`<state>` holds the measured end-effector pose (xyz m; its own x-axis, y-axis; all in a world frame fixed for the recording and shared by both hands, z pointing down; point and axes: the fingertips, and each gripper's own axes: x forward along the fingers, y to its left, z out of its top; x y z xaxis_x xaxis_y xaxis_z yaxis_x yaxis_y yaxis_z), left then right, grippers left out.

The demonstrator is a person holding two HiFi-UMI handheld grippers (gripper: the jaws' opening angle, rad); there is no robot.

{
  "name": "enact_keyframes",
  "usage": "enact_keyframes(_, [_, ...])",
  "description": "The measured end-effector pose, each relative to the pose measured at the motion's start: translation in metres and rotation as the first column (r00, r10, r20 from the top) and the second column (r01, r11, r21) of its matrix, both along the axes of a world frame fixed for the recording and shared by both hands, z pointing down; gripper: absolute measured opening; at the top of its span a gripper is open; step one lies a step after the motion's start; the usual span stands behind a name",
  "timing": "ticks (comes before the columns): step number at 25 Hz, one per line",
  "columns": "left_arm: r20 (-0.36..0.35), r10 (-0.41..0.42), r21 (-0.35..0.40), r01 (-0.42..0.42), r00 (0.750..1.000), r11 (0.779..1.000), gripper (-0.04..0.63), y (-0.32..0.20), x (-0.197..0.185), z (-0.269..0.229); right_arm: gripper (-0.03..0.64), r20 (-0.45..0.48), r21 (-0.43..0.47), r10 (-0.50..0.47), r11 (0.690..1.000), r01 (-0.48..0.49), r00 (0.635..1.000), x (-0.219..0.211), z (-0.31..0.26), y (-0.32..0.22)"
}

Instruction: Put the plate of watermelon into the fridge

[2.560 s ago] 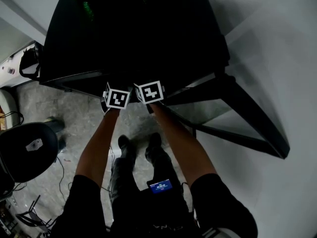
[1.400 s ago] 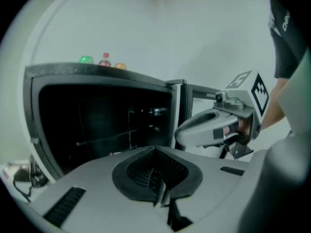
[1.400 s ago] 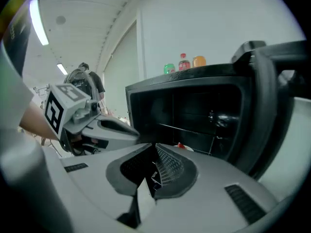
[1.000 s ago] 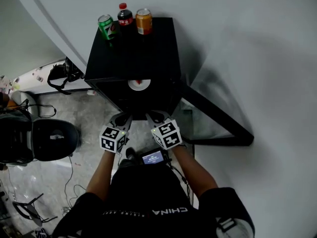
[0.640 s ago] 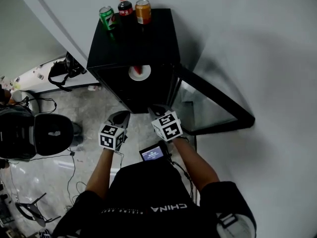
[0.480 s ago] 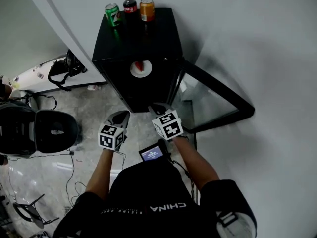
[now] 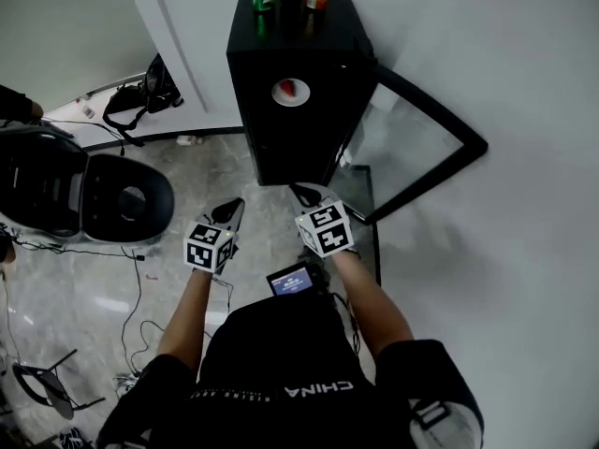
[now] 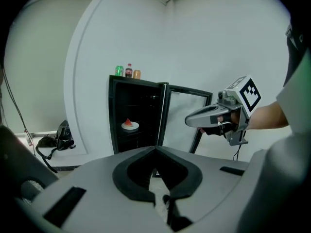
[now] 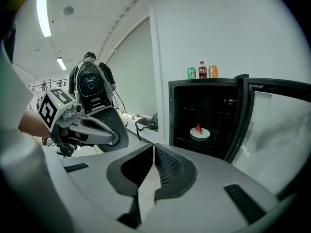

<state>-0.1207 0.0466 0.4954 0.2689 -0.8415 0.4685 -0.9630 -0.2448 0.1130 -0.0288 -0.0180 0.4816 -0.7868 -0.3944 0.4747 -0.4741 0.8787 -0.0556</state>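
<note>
Marble floor (image 7: 94, 288) lies nearest. Above it the left gripper (image 7: 231, 209) and right gripper (image 7: 303, 193) hang side by side, each with jaws pressed together on nothing. Farther off, the fridge (image 7: 309, 36) stands with its door (image 7: 426, 148) swung right. The plate (image 7: 291, 93) of watermelon sits on a shelf inside.

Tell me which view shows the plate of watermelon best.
The right gripper view: the plate of watermelon sits clear inside the fridge. The left gripper view shows it smaller; the head view, tiny from above.
</note>
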Motion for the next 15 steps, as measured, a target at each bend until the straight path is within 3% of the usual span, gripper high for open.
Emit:
enact_keyframes(7, [0.01,0.061,0.022,-0.061,0.998,0.998,0.012,0.072,0.023,-0.002,0.023,-0.027,-0.017,0.025,1.0,-0.026,0.999,0.02,0.007,0.089])
enact_keyframes(15, [-0.018,0.075,0.029,-0.075,0.997,0.997,0.012,0.089,0.053,-0.001,0.02,-0.03,-0.043,0.02,0.999,-0.022,0.999,0.045,0.006,0.115])
